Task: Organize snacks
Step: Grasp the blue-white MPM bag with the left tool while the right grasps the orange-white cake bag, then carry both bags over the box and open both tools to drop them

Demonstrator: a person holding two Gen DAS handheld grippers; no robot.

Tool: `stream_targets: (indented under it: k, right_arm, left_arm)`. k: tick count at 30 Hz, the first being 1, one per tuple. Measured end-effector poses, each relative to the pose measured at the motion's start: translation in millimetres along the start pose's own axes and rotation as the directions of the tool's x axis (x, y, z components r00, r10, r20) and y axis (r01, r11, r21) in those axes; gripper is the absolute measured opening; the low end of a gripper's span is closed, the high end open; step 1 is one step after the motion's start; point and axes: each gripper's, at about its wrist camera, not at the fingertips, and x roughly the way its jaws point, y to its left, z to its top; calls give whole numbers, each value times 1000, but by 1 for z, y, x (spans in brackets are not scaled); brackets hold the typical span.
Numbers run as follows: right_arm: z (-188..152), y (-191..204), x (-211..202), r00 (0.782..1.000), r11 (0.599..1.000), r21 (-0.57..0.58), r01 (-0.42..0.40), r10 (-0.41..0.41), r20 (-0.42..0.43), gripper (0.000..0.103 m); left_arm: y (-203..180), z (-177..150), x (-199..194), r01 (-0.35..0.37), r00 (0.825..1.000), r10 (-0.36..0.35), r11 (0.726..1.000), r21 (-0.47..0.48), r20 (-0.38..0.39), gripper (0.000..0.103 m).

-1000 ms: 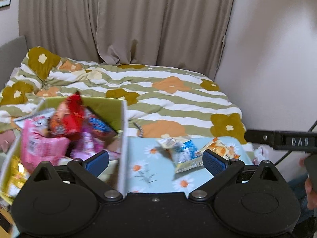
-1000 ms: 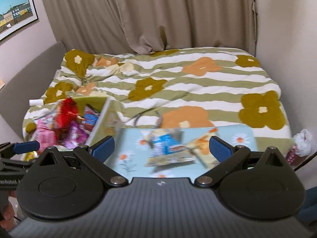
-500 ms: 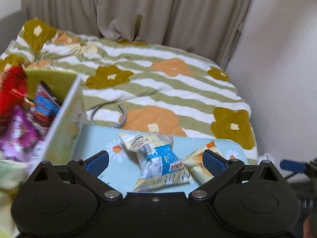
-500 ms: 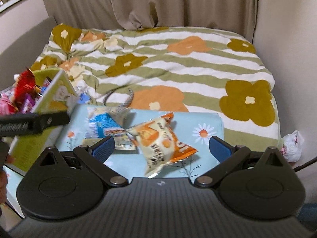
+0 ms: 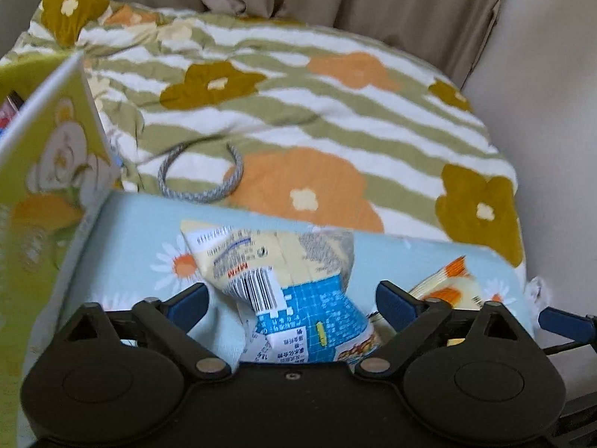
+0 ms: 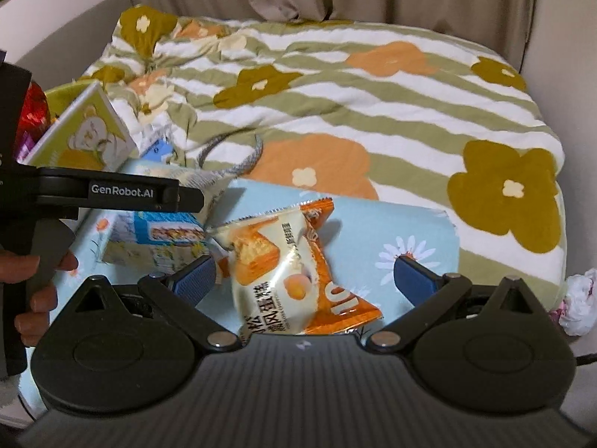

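Lying crumpled: blue-and-cream snack packet [image 5: 298,291].

The box [image 5: 56,156] walls the left; bare blue mat [image 6: 403,231] lies open right of the packets [image 6: 283,261].

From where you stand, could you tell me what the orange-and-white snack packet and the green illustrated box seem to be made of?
Orange-and-white snack packet: thin plastic film, likely foil-lined; glossy, crinkled, with crimped ends. Green illustrated box: probably printed cardboard or board; stiff, flat, matte walls with a pale edge.
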Motion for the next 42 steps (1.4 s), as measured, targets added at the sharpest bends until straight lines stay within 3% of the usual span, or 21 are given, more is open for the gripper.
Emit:
stream_targets:
  k: [3,6,13,25,37,40,42]
  right_arm:
    - [-1,-3,10,1000,1000,-8,-18,18,-19,103]
    - [-2,-4,20,999,999,-15,-36,35,-39,103]
    - [-2,1,34,997,996,-67,-64,60,-53,103]
    - [2,19,51,993,988,-118,-98,89,-82,103]
    - [-11,25,53,997,980,-199,-5,-10,-72,99]
    - [-13,24,54,997,984,-178,-10,-2,-71,87]
    - [-12,24,54,998,988,-152,-10,0,-66,85]
  left_arm:
    - [3,-3,8,2,1000,-3,1000,-19,-27,87]
    - [3,-4,13,-13,999,12,1000,-17,-46,73]
    - [1,-8,13,-10,1000,10,1000,27,-25,66]
    - [30,-18,-2,-47,998,48,999,24,-33,63]
    - [35,-37,-15,-69,997,71,993,91,-16,63]
    - [34,-40,-17,-67,998,69,993,97,-11,62]
    - [32,-41,-19,-60,998,62,994,93,-13,61]
